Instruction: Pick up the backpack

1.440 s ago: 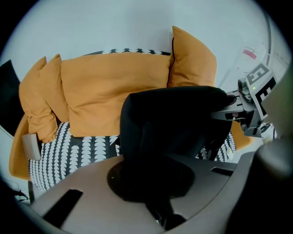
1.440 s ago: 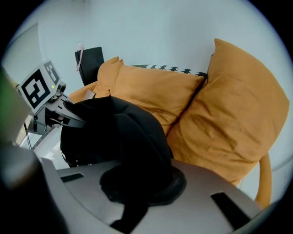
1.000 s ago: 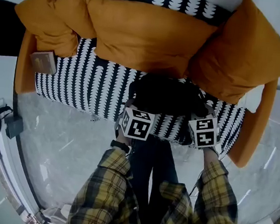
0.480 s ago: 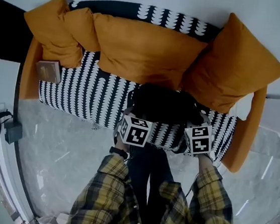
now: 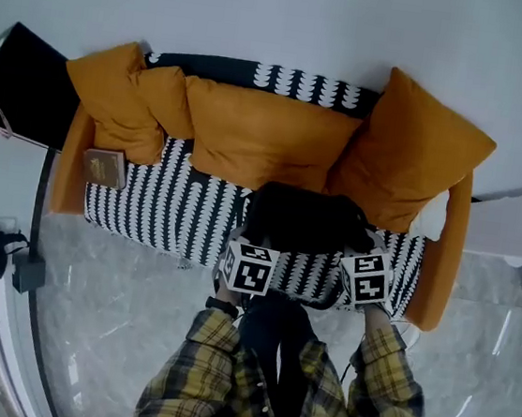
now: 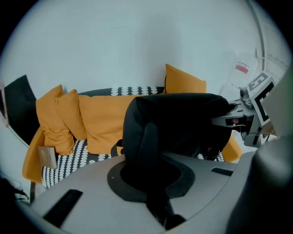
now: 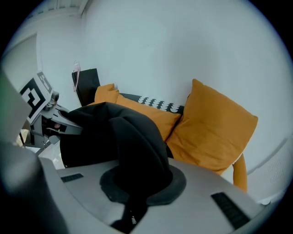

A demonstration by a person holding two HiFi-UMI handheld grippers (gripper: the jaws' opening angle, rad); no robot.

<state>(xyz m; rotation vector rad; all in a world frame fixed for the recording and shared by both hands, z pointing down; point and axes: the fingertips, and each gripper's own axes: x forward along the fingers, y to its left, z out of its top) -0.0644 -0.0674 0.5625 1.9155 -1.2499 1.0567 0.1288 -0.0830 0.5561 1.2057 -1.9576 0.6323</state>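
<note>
Moved: backpack raised higher above the sofa, both tools rising with it.
Left tool: pinching the backpack.
Right tool: pinching the backpack too.

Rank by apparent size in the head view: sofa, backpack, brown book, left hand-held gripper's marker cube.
1. the sofa
2. the backpack
3. the marker cube and the brown book: about alike, and the cube is nearer the camera, so unranked.

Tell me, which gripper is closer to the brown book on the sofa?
Left. The left gripper holds the backpack nearer the brown book; the right gripper holds it farther away.
</note>
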